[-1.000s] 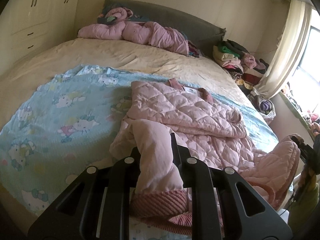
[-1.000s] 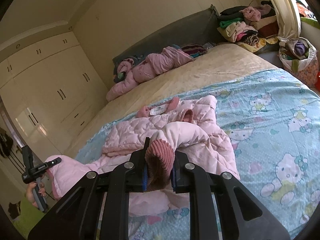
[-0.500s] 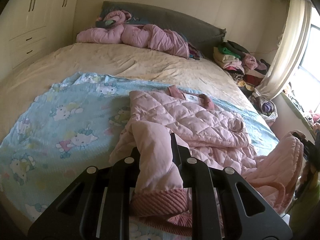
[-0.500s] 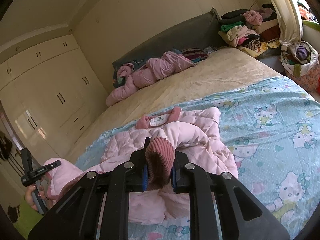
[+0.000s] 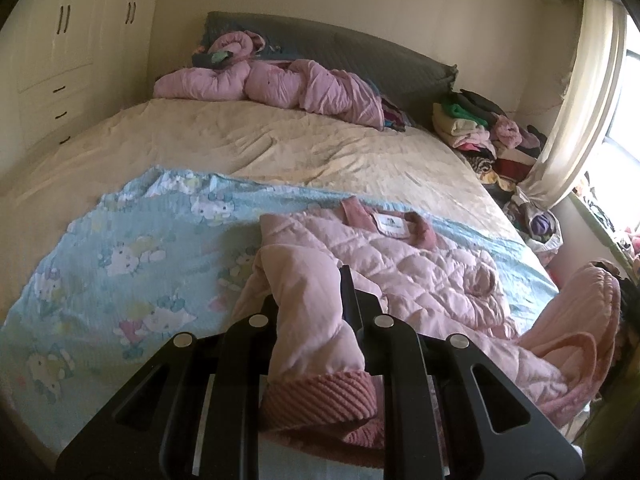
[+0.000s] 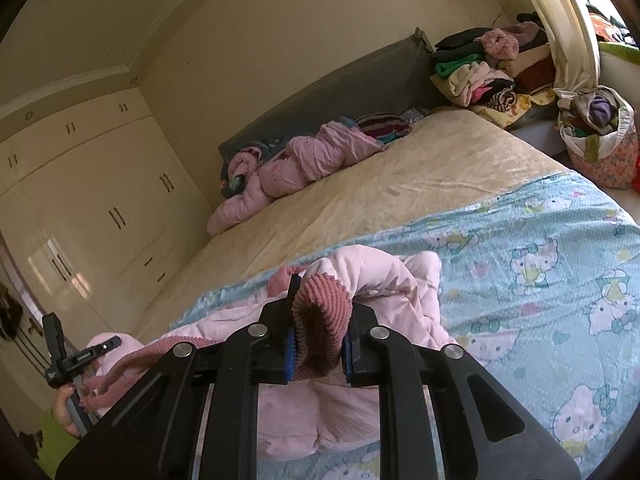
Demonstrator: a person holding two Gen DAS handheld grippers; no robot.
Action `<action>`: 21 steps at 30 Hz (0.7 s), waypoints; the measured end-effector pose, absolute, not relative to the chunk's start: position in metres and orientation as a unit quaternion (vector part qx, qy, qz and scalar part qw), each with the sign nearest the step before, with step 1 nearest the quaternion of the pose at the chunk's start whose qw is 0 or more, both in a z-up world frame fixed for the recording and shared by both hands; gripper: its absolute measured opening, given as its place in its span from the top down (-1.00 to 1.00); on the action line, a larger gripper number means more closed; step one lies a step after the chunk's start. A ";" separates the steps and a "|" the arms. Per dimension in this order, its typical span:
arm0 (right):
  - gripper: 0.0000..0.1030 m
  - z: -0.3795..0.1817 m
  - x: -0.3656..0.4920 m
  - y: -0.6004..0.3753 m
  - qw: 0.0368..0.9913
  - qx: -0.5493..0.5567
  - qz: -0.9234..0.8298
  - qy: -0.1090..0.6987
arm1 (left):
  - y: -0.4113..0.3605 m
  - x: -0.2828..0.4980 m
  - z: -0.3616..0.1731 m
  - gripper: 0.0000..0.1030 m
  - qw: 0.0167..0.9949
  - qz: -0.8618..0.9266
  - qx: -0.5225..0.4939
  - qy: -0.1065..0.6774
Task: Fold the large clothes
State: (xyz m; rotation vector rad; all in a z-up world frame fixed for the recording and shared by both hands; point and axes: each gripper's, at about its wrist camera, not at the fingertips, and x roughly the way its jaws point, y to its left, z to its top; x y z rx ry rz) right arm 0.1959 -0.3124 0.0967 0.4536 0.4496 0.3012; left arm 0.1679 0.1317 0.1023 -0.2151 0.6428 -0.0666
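A pink quilted jacket (image 5: 404,264) lies on the blue cartoon-print blanket (image 5: 120,264) at the foot of the bed, collar and white label towards the headboard. My left gripper (image 5: 310,316) is shut on one sleeve just above its ribbed dark-pink cuff (image 5: 320,400). My right gripper (image 6: 318,320) is shut on the other sleeve's ribbed cuff (image 6: 320,308), held above the jacket body (image 6: 360,408). In the left wrist view the far sleeve (image 5: 576,328) stands raised at the right edge. In the right wrist view the left gripper (image 6: 68,364) and hand show at lower left.
A crumpled pink garment (image 5: 272,84) lies by the grey headboard (image 5: 360,52). Stacked clothes (image 5: 480,128) and a full bag (image 6: 596,136) sit beside the bed near the curtain (image 5: 576,104). White wardrobes (image 6: 92,200) stand on the other side.
Both grippers have risen and moved towards the headboard, carrying the sleeves inward over the jacket. The grip on both sleeves is unchanged.
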 end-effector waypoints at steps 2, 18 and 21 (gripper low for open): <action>0.70 0.099 0.203 -0.316 0.939 0.225 0.143 0.216 | 0.131 0.173 0.105 0.80 0.944 -0.031 -0.103 0.311; 0.70 0.091 0.255 -0.336 0.936 0.262 0.102 0.212 | 0.133 0.219 0.102 0.79 0.953 -0.010 -0.116 0.280; 0.70 0.090 0.268 -0.334 0.937 0.257 0.093 0.217 | 0.136 0.229 0.097 0.79 0.952 -0.007 -0.126 0.279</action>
